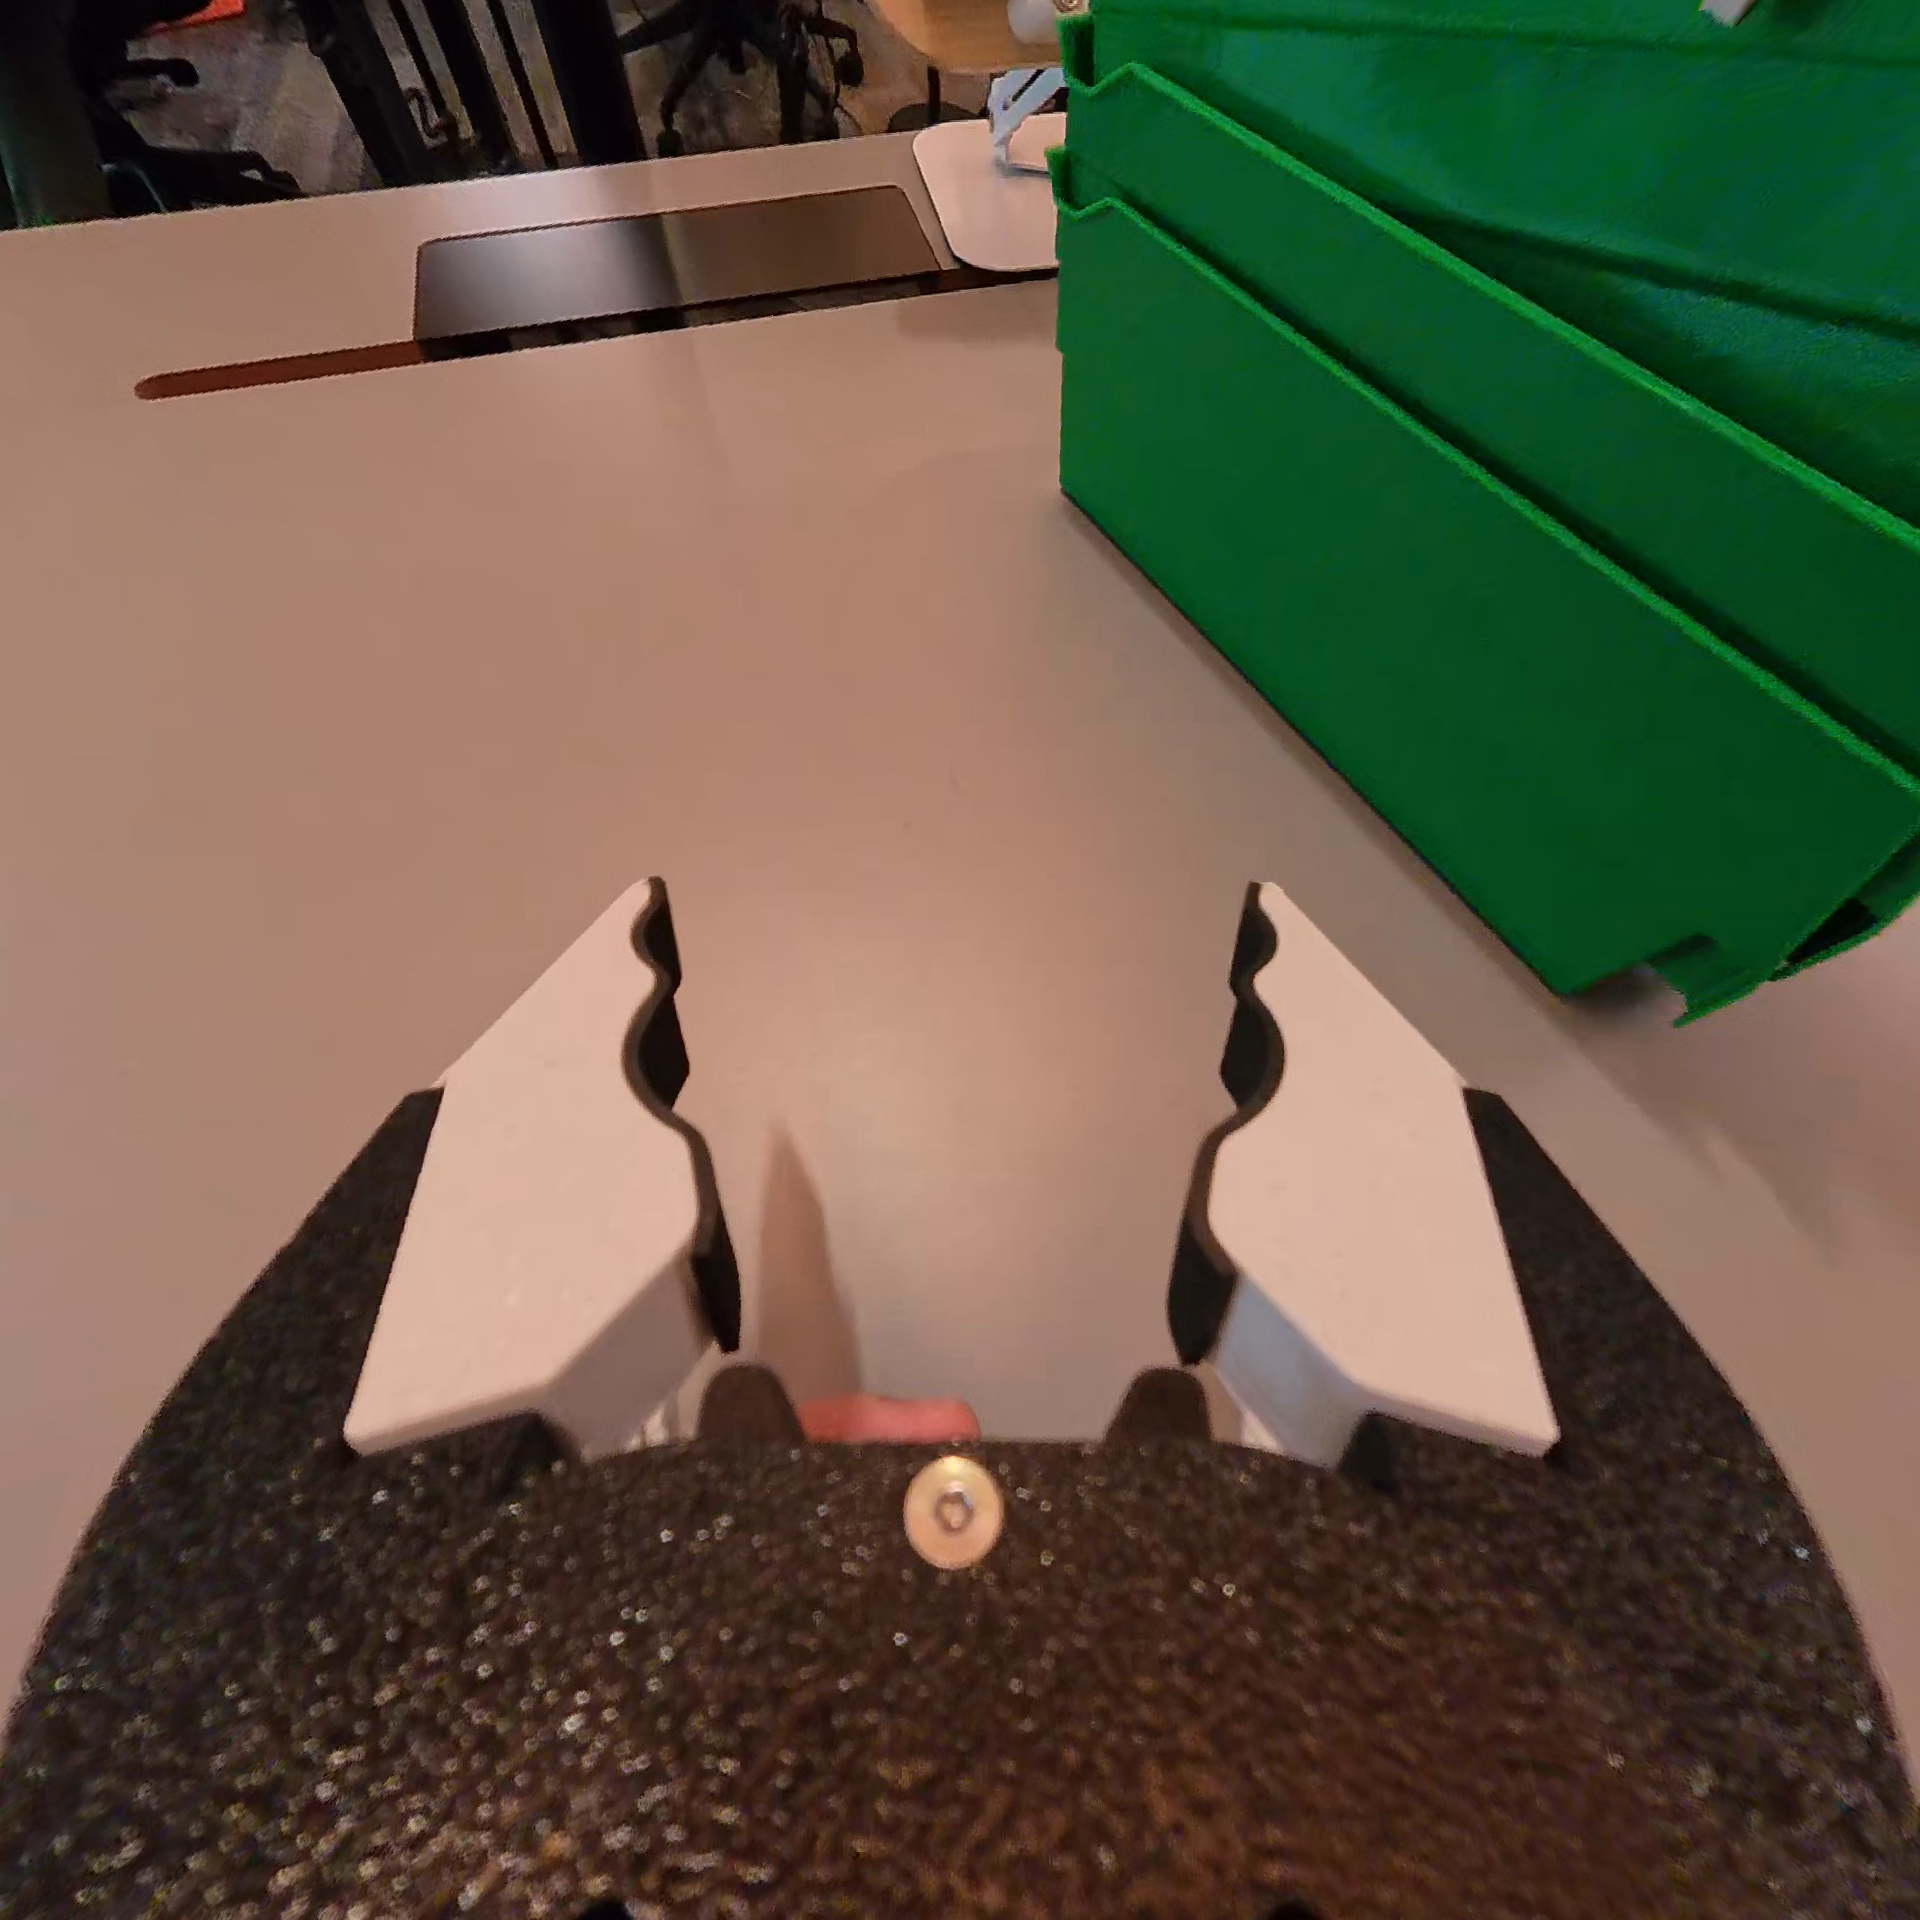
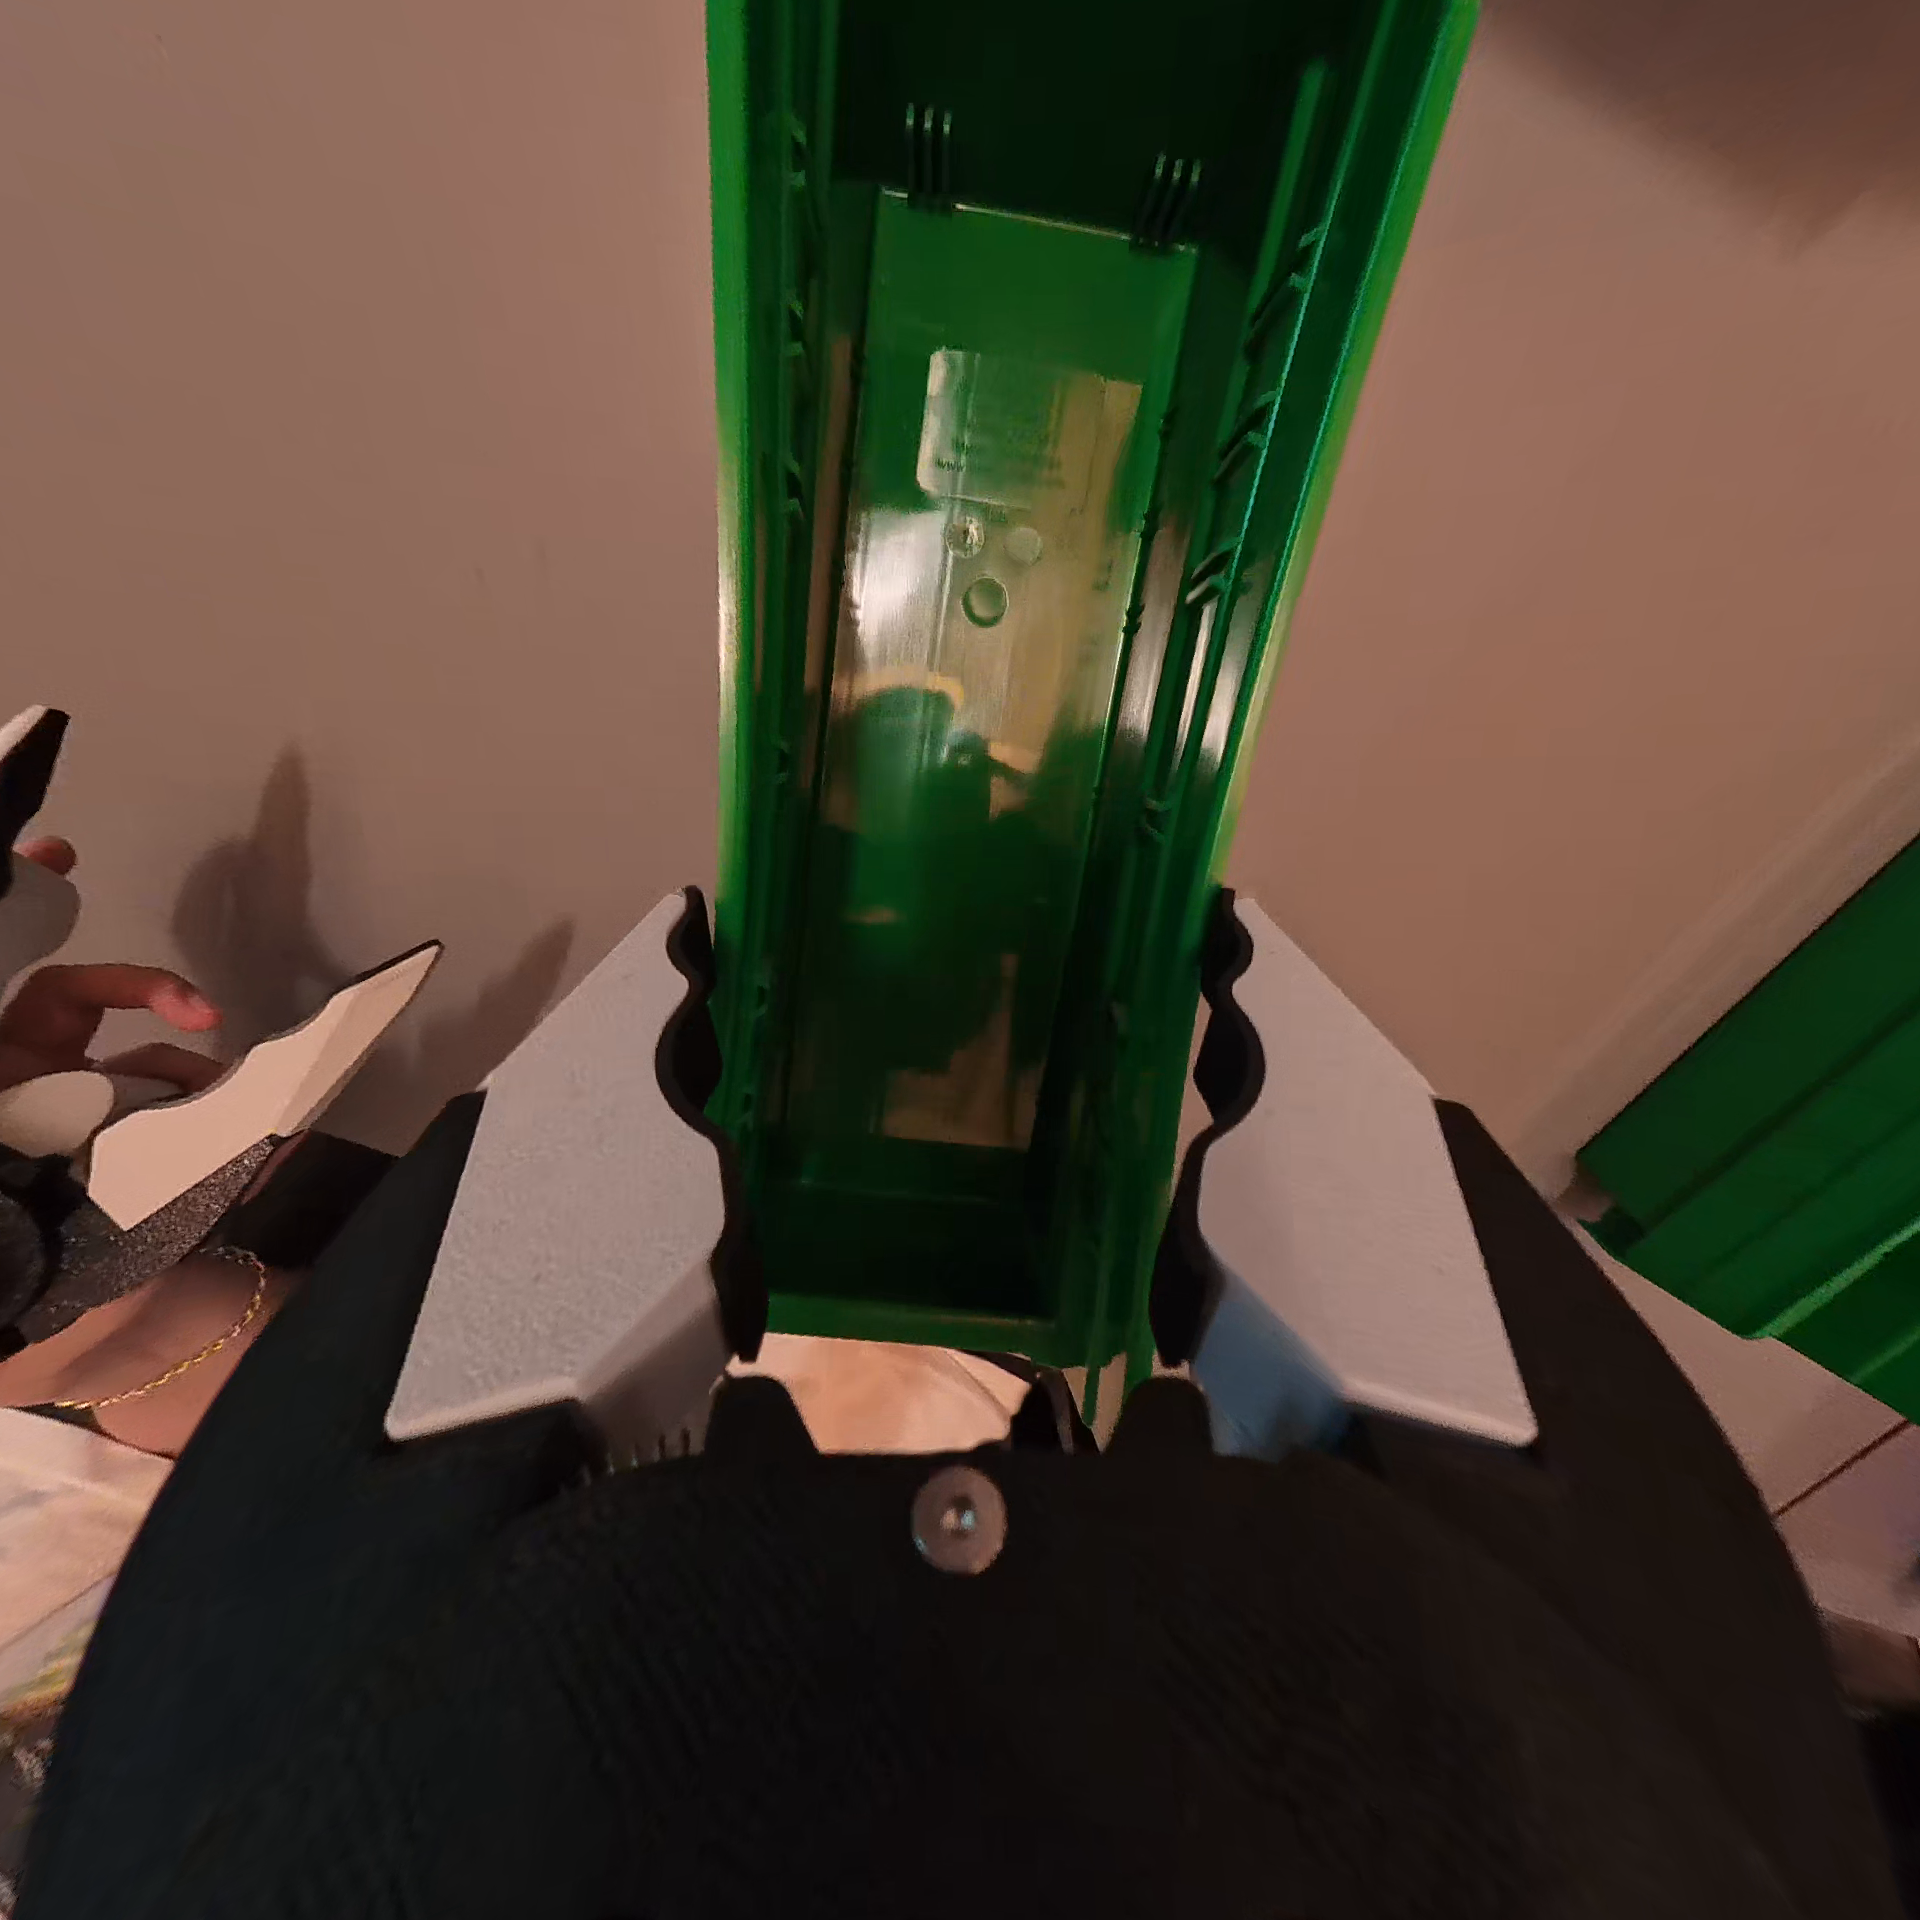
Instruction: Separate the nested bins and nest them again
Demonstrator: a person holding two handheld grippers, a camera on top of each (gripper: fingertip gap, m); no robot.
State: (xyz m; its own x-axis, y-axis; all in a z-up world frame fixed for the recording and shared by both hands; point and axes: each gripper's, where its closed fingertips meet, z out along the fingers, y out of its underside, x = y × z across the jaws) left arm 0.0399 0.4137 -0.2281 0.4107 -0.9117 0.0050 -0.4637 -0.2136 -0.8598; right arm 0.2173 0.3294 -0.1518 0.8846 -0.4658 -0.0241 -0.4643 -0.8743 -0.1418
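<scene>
A stack of nested green bins (image 1: 1455,623) stands on the table to the right of my left gripper (image 1: 956,894), which is open and empty just above the tabletop. In the right wrist view my right gripper (image 2: 958,904) straddles one long, narrow green bin (image 2: 987,623) across its width, a finger against each side wall. I look into its open inside, which has a pale sticker on the glossy bottom. Part of the green stack (image 2: 1766,1195) shows at the right edge. The left gripper (image 2: 260,1060) shows at the far left, held by a hand (image 2: 104,1008).
The beige table (image 1: 520,675) has a dark rectangular cutout and slot (image 1: 675,270) near its far edge. A pale flat pad (image 1: 977,197) lies beyond the stack. Chair legs and dark furniture stand past the table.
</scene>
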